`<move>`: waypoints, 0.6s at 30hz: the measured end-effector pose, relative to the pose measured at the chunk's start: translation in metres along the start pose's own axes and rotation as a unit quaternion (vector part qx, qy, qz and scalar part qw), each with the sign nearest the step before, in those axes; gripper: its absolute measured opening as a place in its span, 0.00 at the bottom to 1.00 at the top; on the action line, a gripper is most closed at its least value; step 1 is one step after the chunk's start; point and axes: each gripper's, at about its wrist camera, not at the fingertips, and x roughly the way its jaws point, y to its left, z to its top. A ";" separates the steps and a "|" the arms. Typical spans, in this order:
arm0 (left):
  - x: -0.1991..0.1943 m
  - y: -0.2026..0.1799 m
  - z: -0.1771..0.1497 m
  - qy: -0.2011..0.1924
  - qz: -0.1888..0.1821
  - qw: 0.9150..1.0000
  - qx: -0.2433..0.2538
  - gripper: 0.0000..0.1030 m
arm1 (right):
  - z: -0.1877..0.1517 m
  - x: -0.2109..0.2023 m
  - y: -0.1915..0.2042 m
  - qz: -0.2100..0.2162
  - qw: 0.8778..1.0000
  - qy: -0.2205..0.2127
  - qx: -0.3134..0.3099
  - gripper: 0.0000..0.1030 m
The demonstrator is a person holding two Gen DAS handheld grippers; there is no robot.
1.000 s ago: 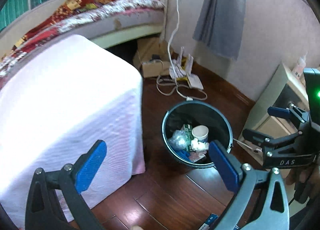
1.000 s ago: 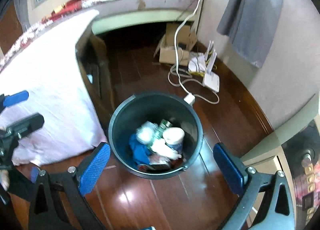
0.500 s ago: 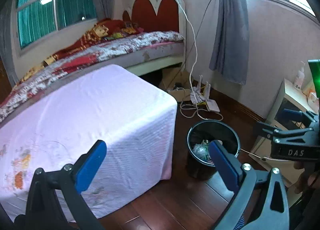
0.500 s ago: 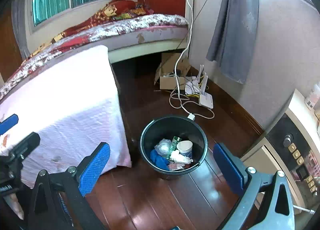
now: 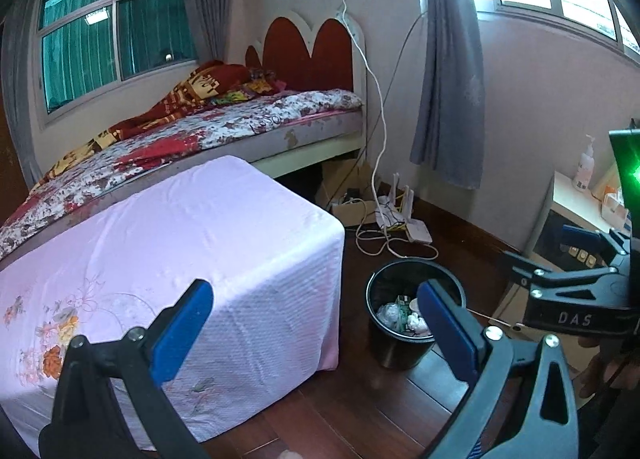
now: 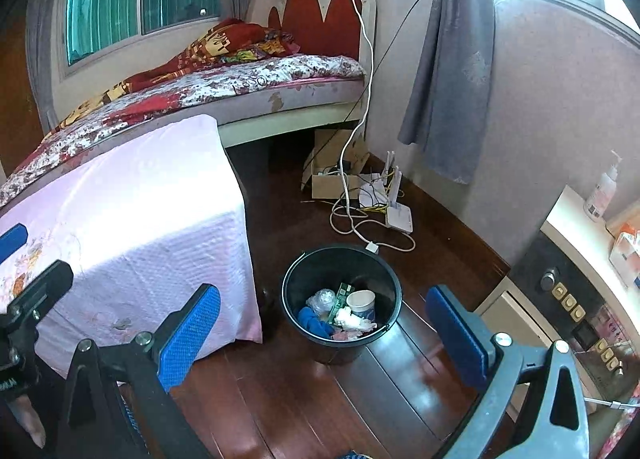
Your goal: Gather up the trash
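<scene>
- The left tool (image 5: 312, 327) is held high, its blue pads spread wide with nothing between them
- The right tool (image 6: 320, 329) is likewise spread and empty
- The black bin (image 6: 341, 301) stands on the wooden floor (image 6: 404, 391) just beside the pink-covered counter (image 5: 168, 243), below and ahead of both tools
- Inside the bin lie a paper cup (image 6: 361, 302), a blue cloth (image 6: 312, 321) and crumpled wrappers

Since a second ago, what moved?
Both grippers, left and right, pulled up and back from the black trash bin, which now looks smaller and farther. Nothing grasped or released; jaws stay open and empty. Bin contents, including the paper cup, unchanged.
</scene>
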 end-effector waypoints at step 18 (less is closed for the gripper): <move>0.001 0.008 0.004 -0.004 0.010 1.000 -0.013 0.99 | 0.002 0.001 0.002 -0.006 1.000 -0.009 -0.007 1.00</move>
